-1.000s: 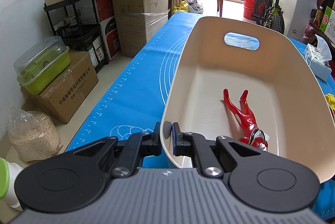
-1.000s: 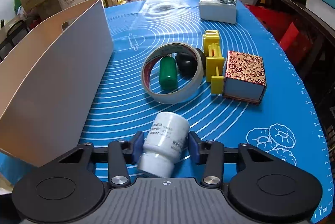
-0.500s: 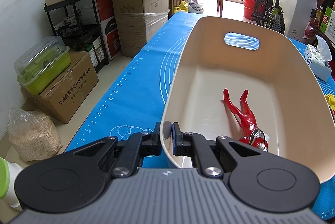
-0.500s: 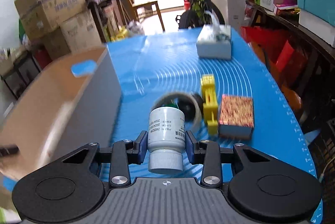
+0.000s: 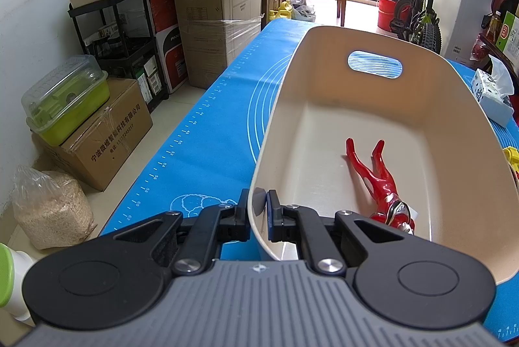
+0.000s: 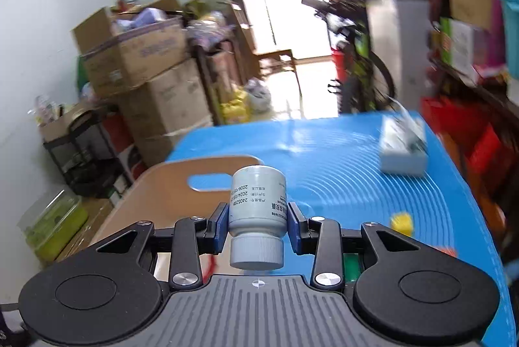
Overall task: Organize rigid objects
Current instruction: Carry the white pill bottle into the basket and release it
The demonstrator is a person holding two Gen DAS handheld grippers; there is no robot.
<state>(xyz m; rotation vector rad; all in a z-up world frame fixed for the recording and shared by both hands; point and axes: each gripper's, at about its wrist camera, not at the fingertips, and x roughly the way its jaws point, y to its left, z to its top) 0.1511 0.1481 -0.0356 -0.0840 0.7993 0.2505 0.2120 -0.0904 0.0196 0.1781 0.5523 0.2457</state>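
Observation:
A beige bin with a handle slot stands on the blue mat. My left gripper is shut on the bin's near rim, one finger outside the wall and one inside. A red toy figure lies on the bin floor. In the right wrist view, my right gripper is shut on a white pill bottle, its cap toward the camera. It hangs in the air above the mat, with the bin below and to the left.
A tissue box sits at the mat's far right, also the tissue box beyond the bin. A yellow block lies on the mat. Stacked cardboard boxes, a black rack and a bicycle surround the table.
My right gripper rose off the mat with the pill bottle and tilted up, so the tape ring and patterned box dropped out of view. The left gripper stayed put on the bin rim.

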